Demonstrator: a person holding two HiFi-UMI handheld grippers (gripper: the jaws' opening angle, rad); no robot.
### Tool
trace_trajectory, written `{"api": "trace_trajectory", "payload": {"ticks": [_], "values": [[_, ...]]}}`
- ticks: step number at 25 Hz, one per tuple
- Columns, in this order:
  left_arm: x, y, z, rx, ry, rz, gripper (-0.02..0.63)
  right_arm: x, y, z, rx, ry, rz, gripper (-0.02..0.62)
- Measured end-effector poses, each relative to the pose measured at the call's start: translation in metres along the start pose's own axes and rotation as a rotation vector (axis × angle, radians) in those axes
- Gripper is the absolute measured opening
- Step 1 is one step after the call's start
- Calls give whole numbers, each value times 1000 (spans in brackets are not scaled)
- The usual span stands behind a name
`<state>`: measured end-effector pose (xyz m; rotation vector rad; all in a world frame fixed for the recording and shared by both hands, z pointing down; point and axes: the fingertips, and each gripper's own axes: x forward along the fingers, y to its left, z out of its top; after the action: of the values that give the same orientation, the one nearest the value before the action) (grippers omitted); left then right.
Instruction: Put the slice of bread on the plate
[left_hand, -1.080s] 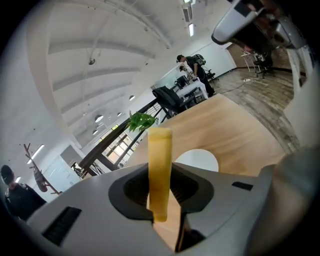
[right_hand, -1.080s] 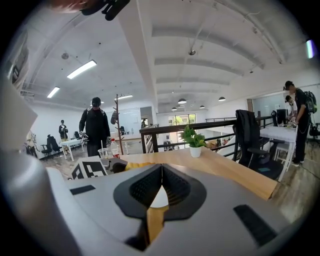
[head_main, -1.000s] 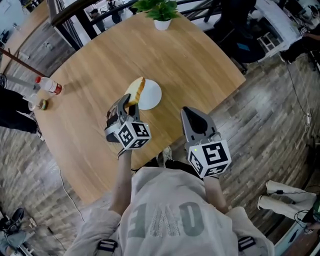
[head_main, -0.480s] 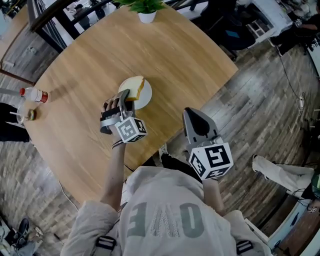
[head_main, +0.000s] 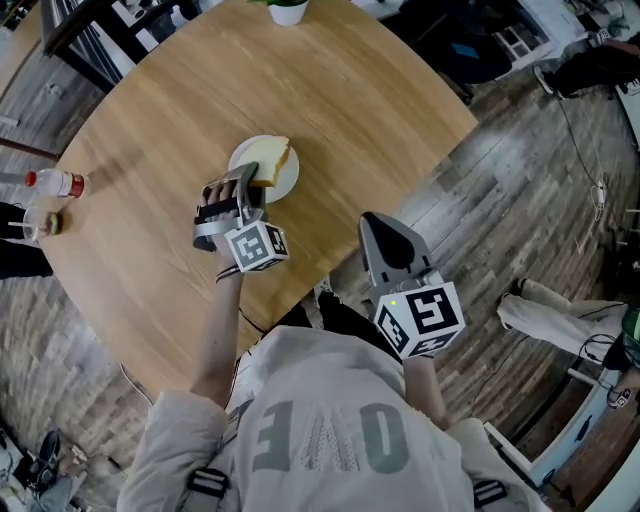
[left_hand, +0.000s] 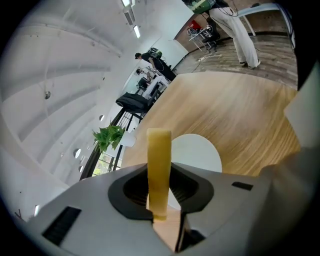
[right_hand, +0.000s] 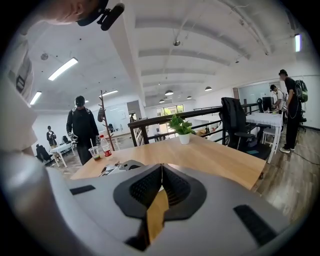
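Note:
A pale yellow slice of bread (head_main: 268, 158) hangs over the small white plate (head_main: 284, 182) on the round wooden table (head_main: 380, 110). My left gripper (head_main: 252, 182) is shut on its near edge and is rolled so that the slice leans almost flat over the plate. In the left gripper view the slice of bread (left_hand: 159, 165) shows edge-on between the pads, with the plate (left_hand: 200, 155) right behind it. Whether the slice touches the plate I cannot tell. My right gripper (head_main: 387, 232) hovers at the table's near edge, shut and holding nothing. In its own view the right gripper (right_hand: 161, 172) has its jaws together.
A potted plant (head_main: 288, 10) stands at the table's far edge. A bottle (head_main: 55, 183) and a cup (head_main: 40, 222) sit at its left rim. In the right gripper view a person in black (right_hand: 82, 127) stands beyond the table, near an office chair (right_hand: 232, 120).
My left gripper has sunk and rolled, so the bread went from upright at the plate's edge to leaning low over the plate. The right gripper has shifted only slightly.

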<state>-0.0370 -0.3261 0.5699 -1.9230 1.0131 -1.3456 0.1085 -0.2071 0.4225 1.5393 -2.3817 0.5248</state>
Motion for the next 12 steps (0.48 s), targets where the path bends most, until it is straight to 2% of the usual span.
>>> {"api": "trace_trajectory", "payload": {"ticks": [4,8,12], "values": [[-3,11,0,20,1,36,91,0,-5,0,19,-10,-6,18],[6,11,-14,26,42,29,91,2,-5,-2,8,2,-4,18],[12,-1,-16,86,58,13,91,2,-4,-7,16,12,6,18]]}}
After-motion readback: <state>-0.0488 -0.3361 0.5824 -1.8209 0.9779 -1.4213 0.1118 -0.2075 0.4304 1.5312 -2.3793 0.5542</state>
